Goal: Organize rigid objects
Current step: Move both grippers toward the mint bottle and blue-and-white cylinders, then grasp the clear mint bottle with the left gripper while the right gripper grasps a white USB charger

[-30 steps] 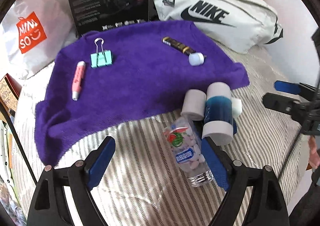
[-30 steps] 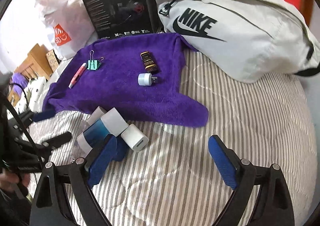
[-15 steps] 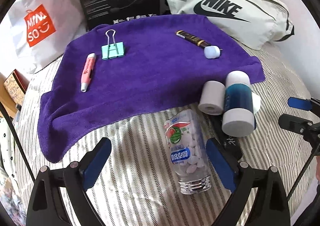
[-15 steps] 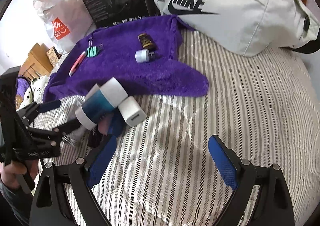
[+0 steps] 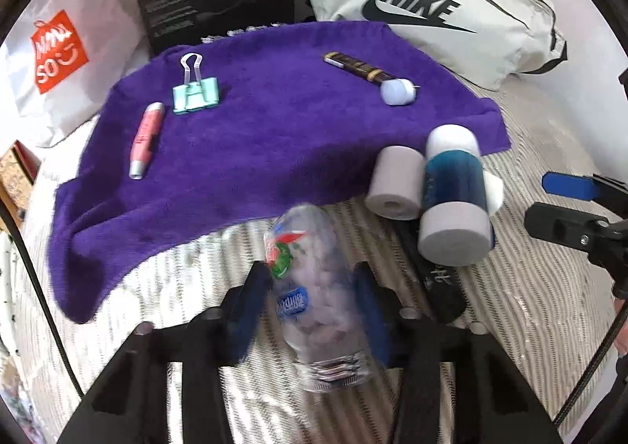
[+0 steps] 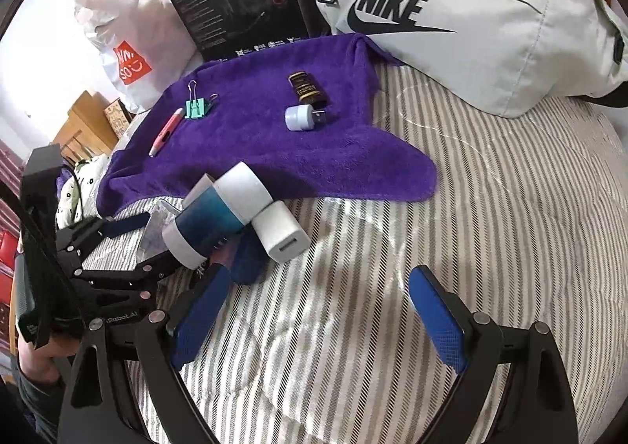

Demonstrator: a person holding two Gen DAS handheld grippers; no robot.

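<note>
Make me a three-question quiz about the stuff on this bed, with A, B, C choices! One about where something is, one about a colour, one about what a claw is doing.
1. Where is the binder clip?
A. on the purple towel
B. on the Nike bag
C. inside the candy bottle

2. What colour is the binder clip?
A. red
B. mint green
C. black

3. What sits between the left claw's jaws?
A. nothing
B. the pink pen
C. the clear candy bottle

Answers: 1 A, it lies on the towel beside the pink pen. 2 B, its body is mint green. 3 C, the jaws are closing around the bottle.
</note>
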